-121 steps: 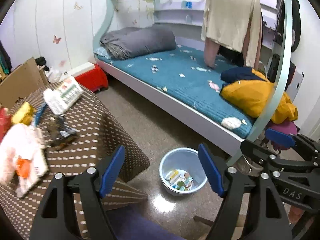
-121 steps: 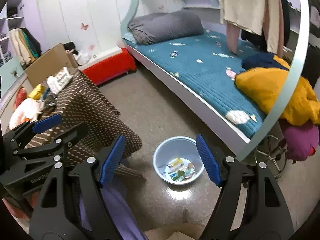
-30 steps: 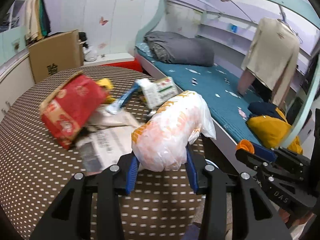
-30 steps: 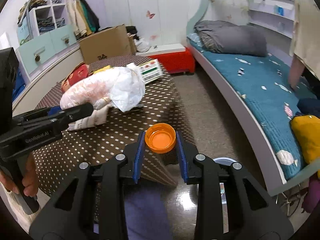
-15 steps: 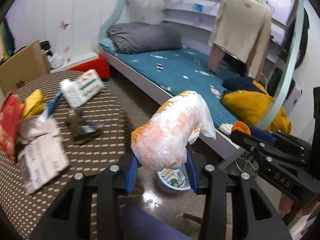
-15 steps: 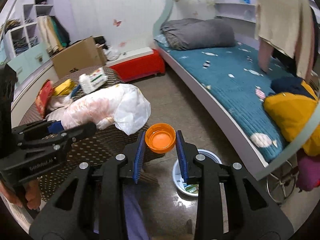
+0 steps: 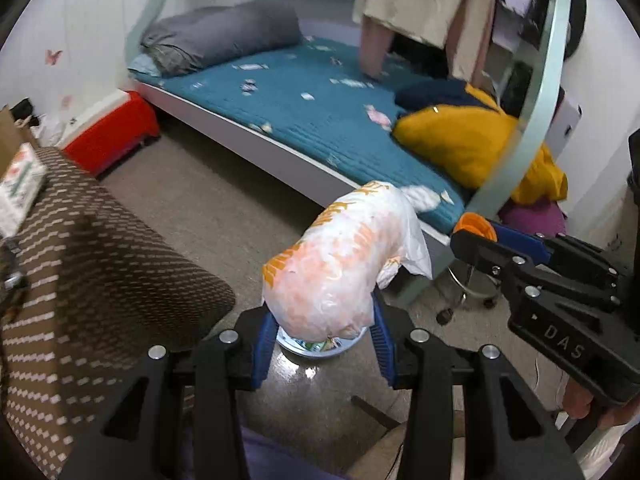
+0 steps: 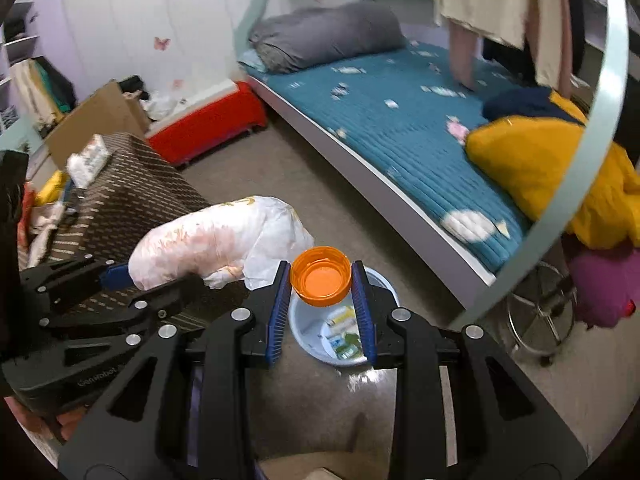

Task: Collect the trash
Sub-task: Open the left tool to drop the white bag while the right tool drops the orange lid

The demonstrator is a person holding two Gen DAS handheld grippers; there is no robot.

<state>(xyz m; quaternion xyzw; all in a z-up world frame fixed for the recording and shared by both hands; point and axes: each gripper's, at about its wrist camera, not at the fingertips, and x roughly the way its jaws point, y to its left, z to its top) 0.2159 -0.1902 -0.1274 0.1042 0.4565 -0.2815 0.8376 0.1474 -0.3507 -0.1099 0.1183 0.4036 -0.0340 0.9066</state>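
Left gripper (image 7: 324, 340): clamped on a crumpled plastic bag (image 7: 340, 264), white and translucent with orange print, bulging up and forward from between the blue pads (image 7: 265, 344). Held in the air above a pale blue basin (image 8: 308, 320) on the floor, the bag hiding most of the basin in the left wrist view.

Right gripper (image 8: 322, 280): pinching an orange bottle cap (image 8: 321, 275), round, hollow side toward the camera, pads pressed against its rim on both sides. Also held over the basin, with wrappers (image 8: 342, 336) lying on its bottom.

Just beside on the left, a brown dotted tablecloth (image 7: 100, 264) carrying a white box (image 8: 89, 160). Beyond, a bed with a teal cover (image 8: 400, 112), a grey bolster (image 7: 220, 40) and a yellow garment (image 8: 540, 160).
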